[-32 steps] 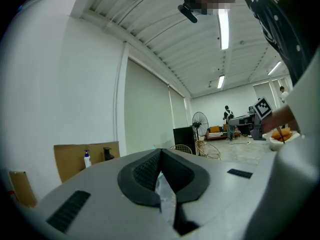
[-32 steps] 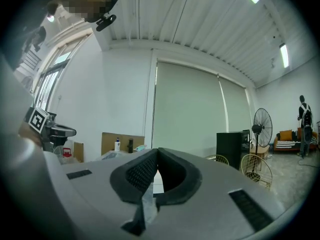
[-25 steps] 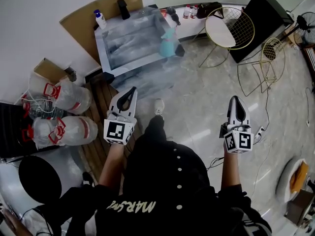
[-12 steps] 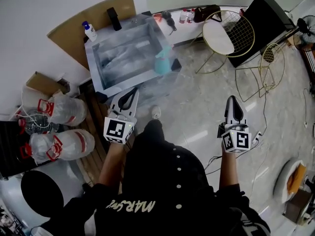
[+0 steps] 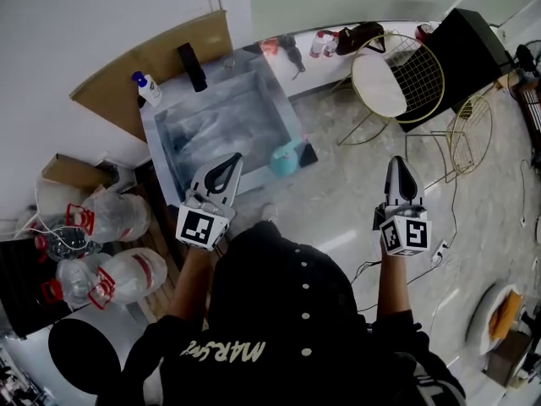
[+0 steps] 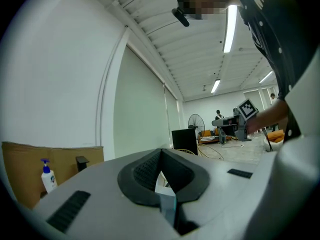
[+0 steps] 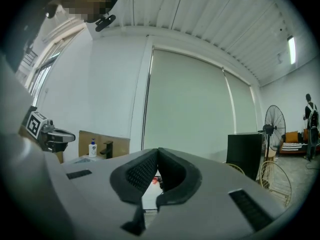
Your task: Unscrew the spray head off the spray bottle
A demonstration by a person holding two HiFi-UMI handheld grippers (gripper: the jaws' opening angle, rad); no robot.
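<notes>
The left gripper (image 5: 232, 158) is held by the table's (image 5: 155, 152) near edge and the right gripper (image 5: 401, 161) over the floor, both clenched on nothing. The spray bottle (image 5: 285, 156) (teal) is seen at the near right corner, a pump bottle (image 5: 149, 89) at the far left.

The only lettering I can read is pale print on the person's black top (image 5: 224, 351), lower centre of the head view. It's upside down: "MARS", then letters I can't make out.
</notes>
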